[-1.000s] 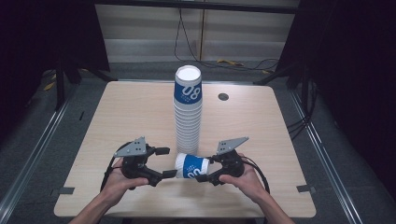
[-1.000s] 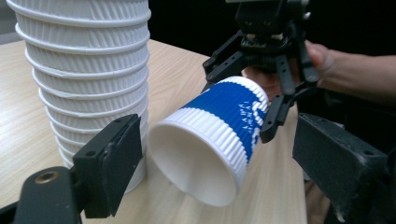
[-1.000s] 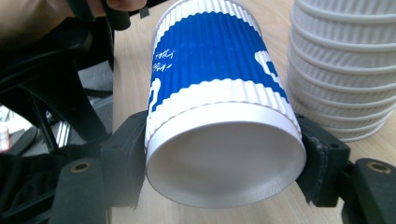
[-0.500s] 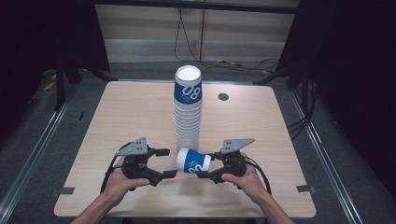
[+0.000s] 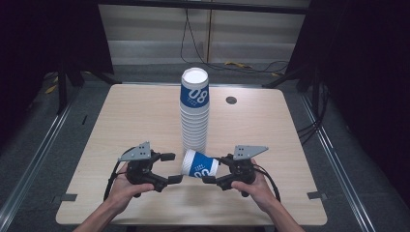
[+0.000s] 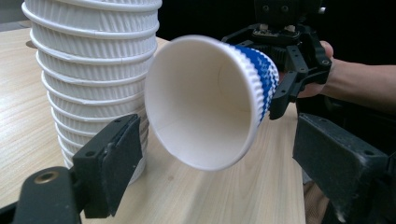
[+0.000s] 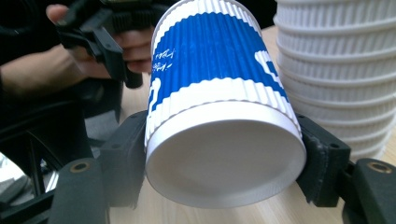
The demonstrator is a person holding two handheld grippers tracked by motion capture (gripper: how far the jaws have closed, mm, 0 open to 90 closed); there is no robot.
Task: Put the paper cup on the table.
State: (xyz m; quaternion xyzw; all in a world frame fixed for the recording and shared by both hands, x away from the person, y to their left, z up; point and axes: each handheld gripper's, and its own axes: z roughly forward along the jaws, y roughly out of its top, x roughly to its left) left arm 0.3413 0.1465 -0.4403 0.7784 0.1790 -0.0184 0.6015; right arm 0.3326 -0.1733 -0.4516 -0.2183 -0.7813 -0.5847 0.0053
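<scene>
A tall stack of white ribbed paper cups [image 5: 195, 113] with a blue-banded top cup stands mid-table. One blue and white cup [image 5: 199, 164] lies level just above the table in front of it. My right gripper [image 5: 215, 169] is shut on this cup's base end; in the right gripper view the pads [image 7: 123, 163] press its sides near the base [image 7: 224, 154]. My left gripper [image 5: 171, 167] is open, its jaws spread just short of the cup's rim. In the left gripper view the cup's open mouth [image 6: 205, 98] faces me between the spread fingers [image 6: 112, 163], with the stack [image 6: 93, 60] close on the left.
The wooden table [image 5: 121, 125] has a small round dark grommet [image 5: 231, 100] at the back right. Dark floor with rails and cables surrounds the table. Both forearms come in over the table's near edge [image 5: 188, 223].
</scene>
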